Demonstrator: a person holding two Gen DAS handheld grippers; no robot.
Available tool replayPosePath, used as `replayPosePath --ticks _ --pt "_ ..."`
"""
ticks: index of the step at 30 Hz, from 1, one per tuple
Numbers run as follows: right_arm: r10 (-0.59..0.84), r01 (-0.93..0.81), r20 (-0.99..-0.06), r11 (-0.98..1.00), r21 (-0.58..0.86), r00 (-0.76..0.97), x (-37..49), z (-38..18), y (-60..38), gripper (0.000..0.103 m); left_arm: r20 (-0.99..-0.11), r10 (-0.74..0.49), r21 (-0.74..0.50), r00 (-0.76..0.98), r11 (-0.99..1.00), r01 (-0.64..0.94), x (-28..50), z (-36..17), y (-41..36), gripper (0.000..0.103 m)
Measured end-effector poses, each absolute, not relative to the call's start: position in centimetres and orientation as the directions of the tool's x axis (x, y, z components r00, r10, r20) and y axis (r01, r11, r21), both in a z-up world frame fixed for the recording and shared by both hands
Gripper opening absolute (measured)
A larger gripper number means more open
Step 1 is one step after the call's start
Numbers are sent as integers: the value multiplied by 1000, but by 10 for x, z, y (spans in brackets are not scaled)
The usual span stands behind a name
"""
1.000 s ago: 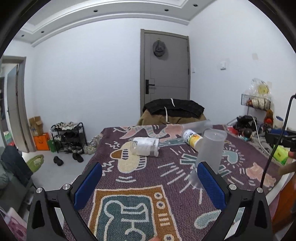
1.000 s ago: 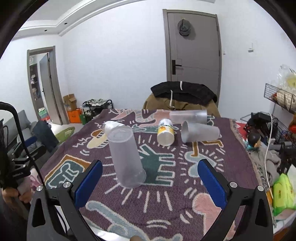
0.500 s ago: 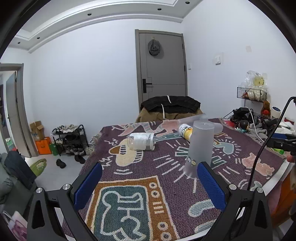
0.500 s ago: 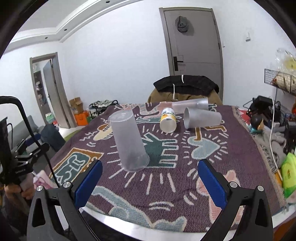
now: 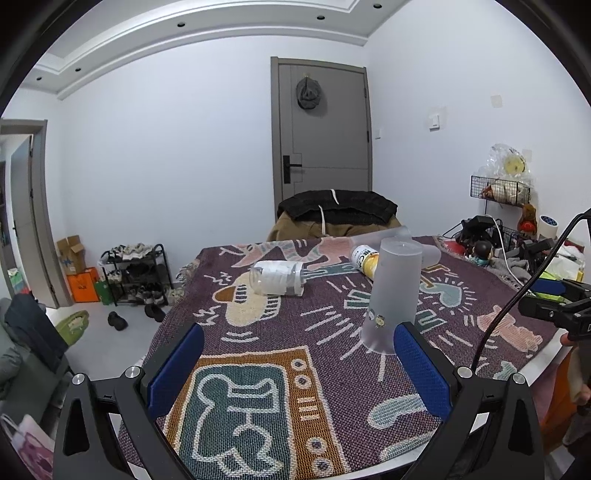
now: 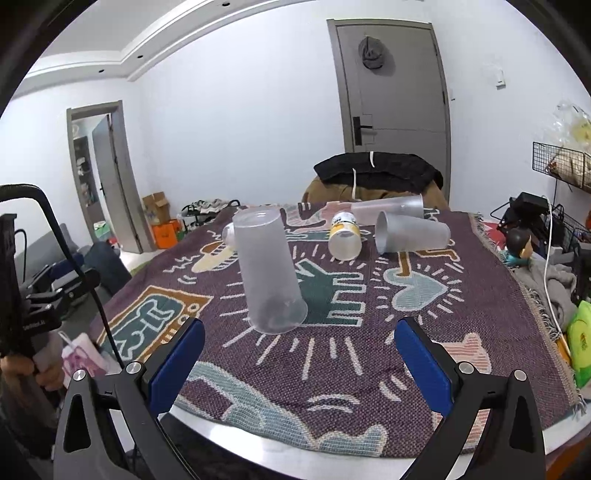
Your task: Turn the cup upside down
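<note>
Both grippers, left [image 5: 295,369] and right [image 6: 299,362], gape empty; inverted cup [image 6: 267,273] apparently stands just ahead.

The walls [image 5: 166,147] were plain white under a stepped ceiling [image 5: 207,22] with small recessed lights. A grey door [image 5: 321,129] stood shut in the far wall, a cap [image 5: 307,94] hanging on it. In front of the door a chair [image 5: 334,218] was draped with dark clothing. Left of the door a shoe rack [image 5: 135,273] stood on the pale floor [image 5: 110,343], with an orange box [image 5: 84,285] beside it. Right of the door hung a wire shelf [image 5: 498,190].
</note>
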State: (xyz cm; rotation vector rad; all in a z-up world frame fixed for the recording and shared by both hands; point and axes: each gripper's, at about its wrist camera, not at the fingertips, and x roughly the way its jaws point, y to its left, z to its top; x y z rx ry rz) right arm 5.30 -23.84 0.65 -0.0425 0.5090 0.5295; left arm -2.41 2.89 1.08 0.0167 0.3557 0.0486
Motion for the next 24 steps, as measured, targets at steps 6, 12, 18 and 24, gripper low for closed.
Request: replayPosePath --ticks 6,12,18,24 --pt "474 -495 -477 864 90 740 52 6 -238 103 -358 46 21 933 999 -42 -23 8 28 103" --pt "460 -484 -477 871 82 749 52 6 -238 103 -364 41 17 931 999 -37 -22 7 29 103" --pt "458 -481 -479 873 82 749 52 6 -239 103 -367 36 19 929 999 -31 -21 7 27 103" --pt "447 -470 -472 880 77 760 51 9 -242 103 -362 32 14 932 999 -29 -24 8 27 103"
